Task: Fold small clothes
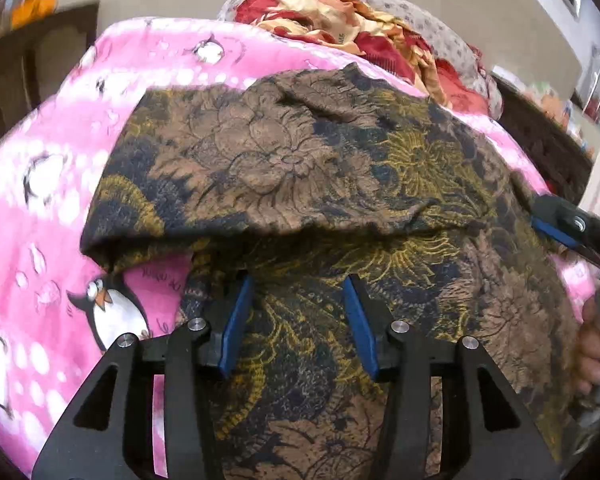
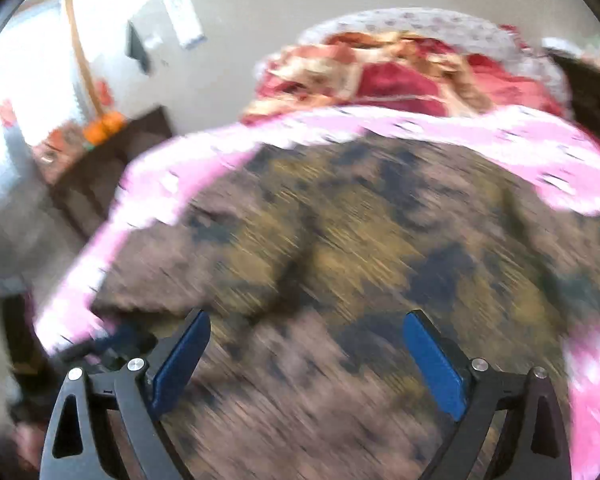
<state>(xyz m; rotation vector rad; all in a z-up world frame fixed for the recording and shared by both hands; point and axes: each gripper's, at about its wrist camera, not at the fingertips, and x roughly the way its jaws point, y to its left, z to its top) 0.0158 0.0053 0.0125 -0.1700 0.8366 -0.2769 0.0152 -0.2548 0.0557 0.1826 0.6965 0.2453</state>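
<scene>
A brown, navy and yellow floral garment (image 1: 284, 160) lies on a pink penguin-print blanket (image 1: 48, 184), with its far part folded over toward me. My left gripper (image 1: 298, 280) is open just above the near layer of the cloth, holding nothing. My right gripper (image 2: 306, 318) is open wide above the same garment (image 2: 360, 216); its view is blurred by motion. The right gripper's fingers (image 1: 556, 224) also show at the right edge of the left wrist view, over the garment's right side.
A heap of red, cream and grey dotted bedding (image 1: 360, 28) lies behind the blanket. Dark wooden furniture (image 1: 548, 140) stands at the right and another dark piece (image 2: 100, 168) at the left. The blanket (image 2: 500, 136) edges the garment.
</scene>
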